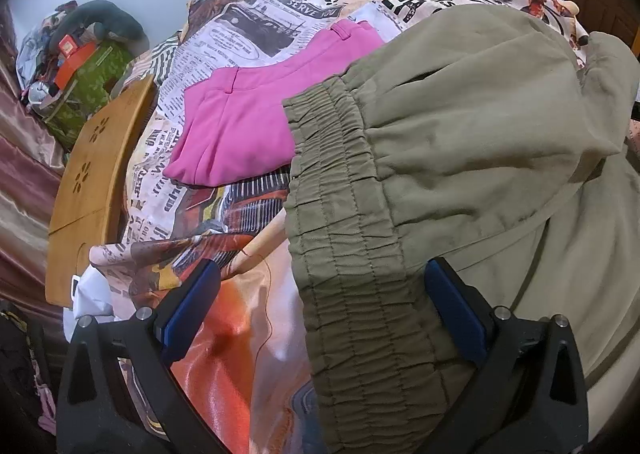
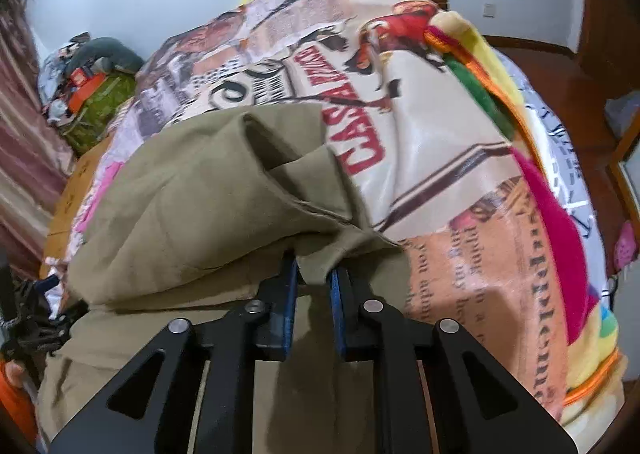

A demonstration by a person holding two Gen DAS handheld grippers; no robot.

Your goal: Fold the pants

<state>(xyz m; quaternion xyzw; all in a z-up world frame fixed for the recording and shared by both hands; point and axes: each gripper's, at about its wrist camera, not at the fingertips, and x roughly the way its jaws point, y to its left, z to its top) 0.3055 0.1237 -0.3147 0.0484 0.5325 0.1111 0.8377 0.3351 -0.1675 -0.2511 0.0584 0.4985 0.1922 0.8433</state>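
Observation:
Olive green pants (image 1: 460,126) lie bunched on the bed. In the left wrist view their gathered elastic waistband (image 1: 348,246) runs between the fingers of my left gripper (image 1: 323,266). Those jaws stand wide open, and the left pad (image 1: 188,310) is clear of the cloth. In the right wrist view my right gripper (image 2: 314,266) is shut on a pinched fold of the olive pants (image 2: 192,206). The fabric is lifted a little and drapes away to the left, over the rest of the garment below.
Folded pink pants (image 1: 240,126) lie on the newspaper-print bedspread (image 1: 280,14) beyond the waistband. A wooden board (image 1: 92,182) sits at the bed's left edge, with a clutter pile (image 1: 88,66) behind it. A striped fleece blanket (image 2: 552,206) lines the right side.

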